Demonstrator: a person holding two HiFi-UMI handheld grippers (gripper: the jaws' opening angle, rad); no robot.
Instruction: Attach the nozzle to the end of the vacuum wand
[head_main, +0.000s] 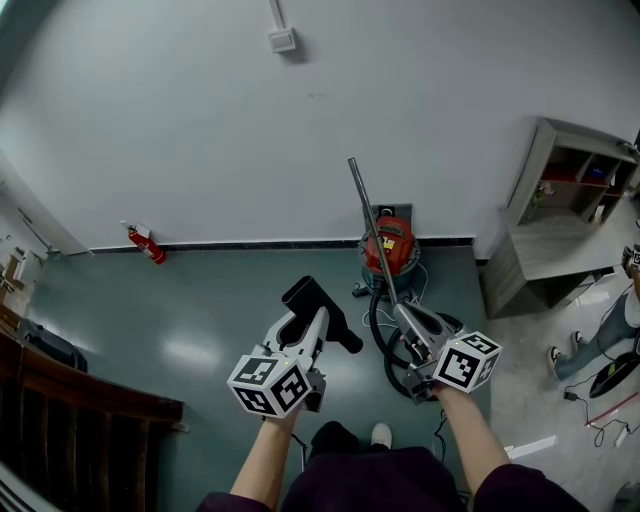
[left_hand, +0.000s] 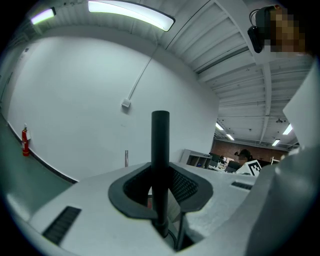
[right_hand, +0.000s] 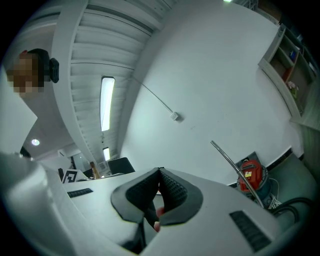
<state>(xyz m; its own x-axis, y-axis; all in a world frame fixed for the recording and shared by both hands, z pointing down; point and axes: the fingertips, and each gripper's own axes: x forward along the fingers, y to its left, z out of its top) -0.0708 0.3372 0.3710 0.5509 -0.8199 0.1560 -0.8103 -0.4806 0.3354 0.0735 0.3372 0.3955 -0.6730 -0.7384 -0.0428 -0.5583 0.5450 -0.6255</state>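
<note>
A black nozzle (head_main: 318, 305) is clamped in my left gripper (head_main: 312, 322), held out over the floor; in the left gripper view its black tube (left_hand: 160, 145) stands up between the pads. The metal vacuum wand (head_main: 368, 215) rises slanted from the red vacuum cleaner (head_main: 390, 245) by the wall. My right gripper (head_main: 402, 312) is beside the wand's lower end, jaws shut. In the right gripper view the wand (right_hand: 232, 162) runs to the right of the jaws, not between them, and the vacuum (right_hand: 250, 175) sits behind it. The nozzle is left of the wand, apart from it.
A black hose (head_main: 385, 350) loops on the floor under my right gripper. A red fire extinguisher (head_main: 147, 243) lies by the wall at left. A wooden shelf unit (head_main: 560, 210) stands at right, with a person's legs (head_main: 600, 335) and cables near it. A dark wooden rail (head_main: 70, 385) lies lower left.
</note>
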